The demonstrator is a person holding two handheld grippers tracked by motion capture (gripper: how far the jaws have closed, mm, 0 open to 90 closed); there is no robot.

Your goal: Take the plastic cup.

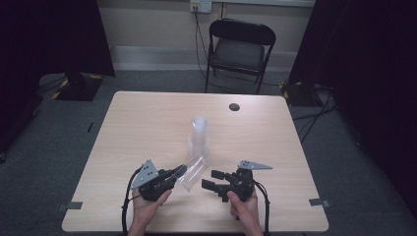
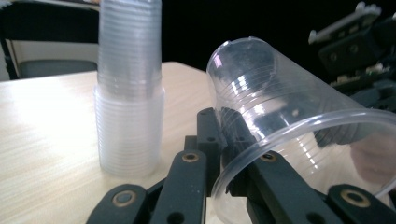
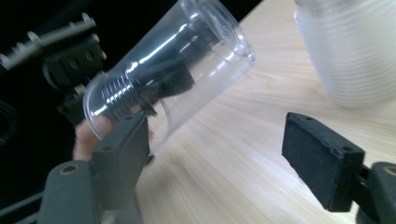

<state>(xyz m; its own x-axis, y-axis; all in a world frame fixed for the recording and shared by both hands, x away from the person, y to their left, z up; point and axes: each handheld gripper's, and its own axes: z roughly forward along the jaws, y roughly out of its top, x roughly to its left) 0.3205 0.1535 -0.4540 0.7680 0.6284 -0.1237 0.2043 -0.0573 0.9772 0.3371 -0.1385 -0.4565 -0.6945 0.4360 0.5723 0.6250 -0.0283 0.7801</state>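
- Left gripper (image 1: 178,172) is pinching the rim wall of one clear cup (image 1: 193,171), one jaw inside, one outside; cup is tilting off the table (image 1: 147,118) near the front edge, base pointing toward the stack.
- Right gripper (image 1: 212,180) is standing wide open, holding nothing, just beside the cup.
- One stack (image 1: 199,136) of nested cups is standing upright mid-table, close behind the held cup.
- One dark round spot (image 1: 234,106) is lying near the back edge.
- One chair (image 1: 238,49) is standing beyond the table.
- No readable writing.

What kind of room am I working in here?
Probably a lab or recording setup rather than a home: a bare wooden table on grey carpet, a folding chair by a wall socket, and dark curtains to either side.
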